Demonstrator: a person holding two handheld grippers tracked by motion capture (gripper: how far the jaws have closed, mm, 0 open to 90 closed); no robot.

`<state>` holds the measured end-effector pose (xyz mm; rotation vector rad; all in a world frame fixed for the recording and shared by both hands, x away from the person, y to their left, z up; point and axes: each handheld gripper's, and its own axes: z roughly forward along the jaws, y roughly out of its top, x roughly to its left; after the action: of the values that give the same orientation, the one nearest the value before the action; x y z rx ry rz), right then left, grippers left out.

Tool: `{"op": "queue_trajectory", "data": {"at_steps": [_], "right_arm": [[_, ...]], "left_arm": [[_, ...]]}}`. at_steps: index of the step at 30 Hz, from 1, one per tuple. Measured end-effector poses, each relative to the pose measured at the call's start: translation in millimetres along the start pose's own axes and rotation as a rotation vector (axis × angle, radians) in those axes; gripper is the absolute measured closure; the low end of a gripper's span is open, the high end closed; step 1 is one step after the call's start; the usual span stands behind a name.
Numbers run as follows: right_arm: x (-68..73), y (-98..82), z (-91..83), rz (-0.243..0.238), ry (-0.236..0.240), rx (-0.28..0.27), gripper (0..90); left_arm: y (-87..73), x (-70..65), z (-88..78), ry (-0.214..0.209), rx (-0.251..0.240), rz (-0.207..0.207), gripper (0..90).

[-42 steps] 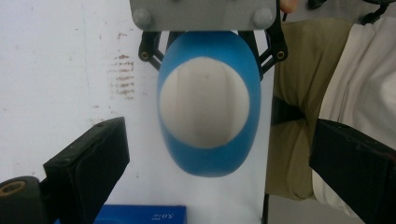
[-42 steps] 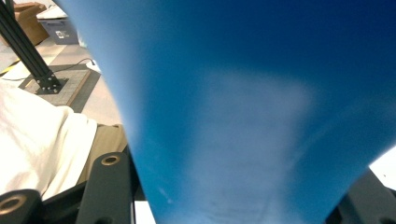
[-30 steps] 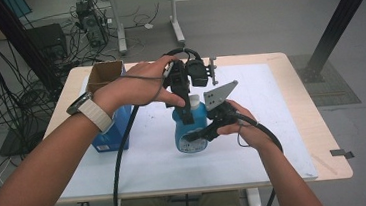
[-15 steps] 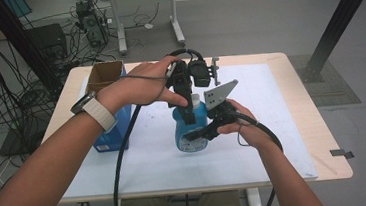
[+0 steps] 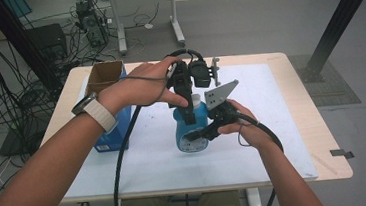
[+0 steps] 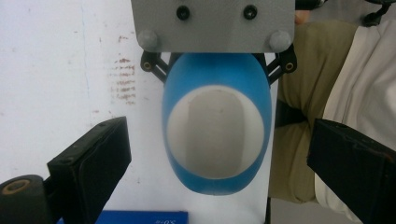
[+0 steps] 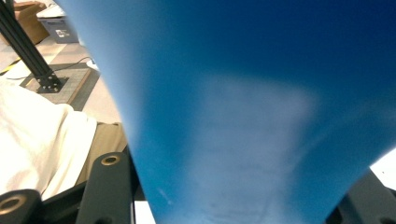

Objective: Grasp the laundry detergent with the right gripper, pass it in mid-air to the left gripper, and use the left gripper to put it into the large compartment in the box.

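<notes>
We've got a bright blue bottle (image 5: pixel 192 130) with a white cap and a pale label, 2 black grippers, left gripper (image 5: pixel 188 113) and right gripper (image 5: pixel 199 132), a white mat (image 5: pixel 273 125) with reddish smudges, a blue box (image 5: pixel 109 139), and a light wood table (image 5: pixel 318 126).

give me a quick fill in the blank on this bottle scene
1. The right gripper is shut on the ____ bottle.
2. The left gripper hangs over the bottle's top with its fingers ____.
3. The bottle stands on a ____ mat.
4. A cardboard ____ sits at the table's left.

Missing words: blue; open; white; box
</notes>
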<state>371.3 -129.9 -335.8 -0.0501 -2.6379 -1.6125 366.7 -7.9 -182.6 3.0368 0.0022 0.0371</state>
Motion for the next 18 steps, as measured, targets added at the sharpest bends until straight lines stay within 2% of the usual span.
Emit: {"op": "queue_trajectory", "data": {"at_steps": [18], "right_arm": [[-1.2, 0.2, -1.9, 0.004, -0.003, -0.008, 43.3]], "left_arm": [[-1.4, -0.4, -0.1, 0.003, -0.004, -0.002, 6.7]]}}
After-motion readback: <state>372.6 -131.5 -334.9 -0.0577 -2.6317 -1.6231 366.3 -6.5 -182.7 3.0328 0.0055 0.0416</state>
